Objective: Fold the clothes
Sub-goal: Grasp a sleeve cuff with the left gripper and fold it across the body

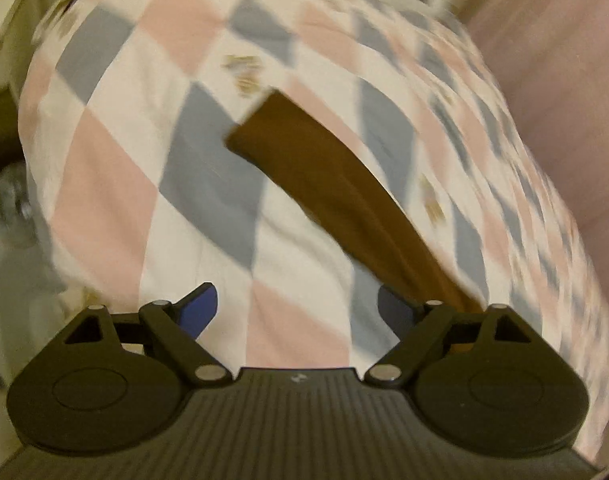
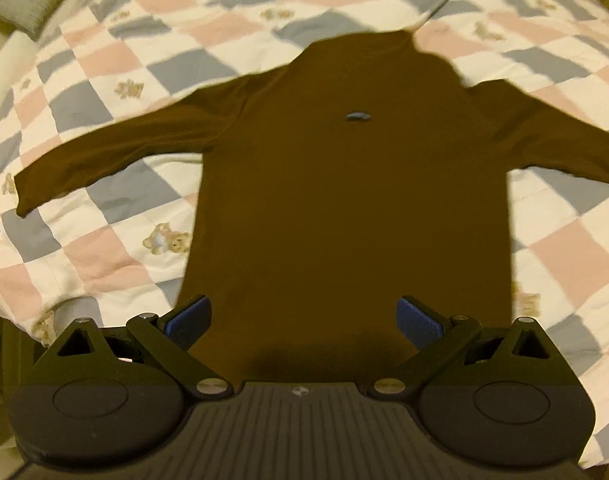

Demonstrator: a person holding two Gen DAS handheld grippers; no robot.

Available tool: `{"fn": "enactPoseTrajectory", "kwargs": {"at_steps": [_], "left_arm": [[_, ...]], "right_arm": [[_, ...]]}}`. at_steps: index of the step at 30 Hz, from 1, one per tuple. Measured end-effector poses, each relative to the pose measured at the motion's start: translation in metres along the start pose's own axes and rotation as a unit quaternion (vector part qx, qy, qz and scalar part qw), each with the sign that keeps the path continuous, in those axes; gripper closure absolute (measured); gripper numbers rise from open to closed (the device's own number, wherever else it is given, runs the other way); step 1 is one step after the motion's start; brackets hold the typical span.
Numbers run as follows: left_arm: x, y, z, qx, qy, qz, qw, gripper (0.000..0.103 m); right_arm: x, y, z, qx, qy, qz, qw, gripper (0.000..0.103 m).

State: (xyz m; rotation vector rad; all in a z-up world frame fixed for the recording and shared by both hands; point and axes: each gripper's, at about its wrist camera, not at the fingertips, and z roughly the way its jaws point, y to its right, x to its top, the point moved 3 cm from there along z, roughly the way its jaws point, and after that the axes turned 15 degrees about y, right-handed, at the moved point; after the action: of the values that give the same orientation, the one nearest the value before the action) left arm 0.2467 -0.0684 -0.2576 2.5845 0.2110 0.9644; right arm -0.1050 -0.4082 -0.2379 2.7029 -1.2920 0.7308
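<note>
A brown long-sleeved top (image 2: 344, 200) lies flat on the checked quilt (image 2: 104, 248), sleeves spread left and right, collar at the far end. The right gripper (image 2: 304, 320) hovers over its near hem, jaws wide apart, empty. The left gripper (image 1: 296, 308), also spread, seems to hang beside one sleeve (image 1: 328, 184); that view is blurred.

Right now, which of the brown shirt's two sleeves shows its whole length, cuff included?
The sleeve on the picture's left: its cuff lies flat on the checked quilt. The other sleeve runs off the right edge.
</note>
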Motion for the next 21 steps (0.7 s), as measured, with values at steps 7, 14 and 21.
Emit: {"fn": "enactPoseTrajectory", "kwargs": {"at_steps": [7,14,21], "left_arm": [[0.047,-0.065,0.117,0.016,0.027,-0.178,0.9835,0.036],[0.05,-0.09,0.166,0.024,0.045,-0.274,0.9604,0.036],[0.047,-0.079,0.175,0.0,0.064,-0.266,0.9619,0.083]], "right_arm": [[0.009,-0.059,0.049,-0.02,-0.066,-0.05,0.996,0.002],[0.024,-0.069,0.077,-0.045,-0.102,-0.04,0.993,0.002],[0.036,-0.069,0.093,-0.031,-0.097,-0.06,0.993,0.002]]}}
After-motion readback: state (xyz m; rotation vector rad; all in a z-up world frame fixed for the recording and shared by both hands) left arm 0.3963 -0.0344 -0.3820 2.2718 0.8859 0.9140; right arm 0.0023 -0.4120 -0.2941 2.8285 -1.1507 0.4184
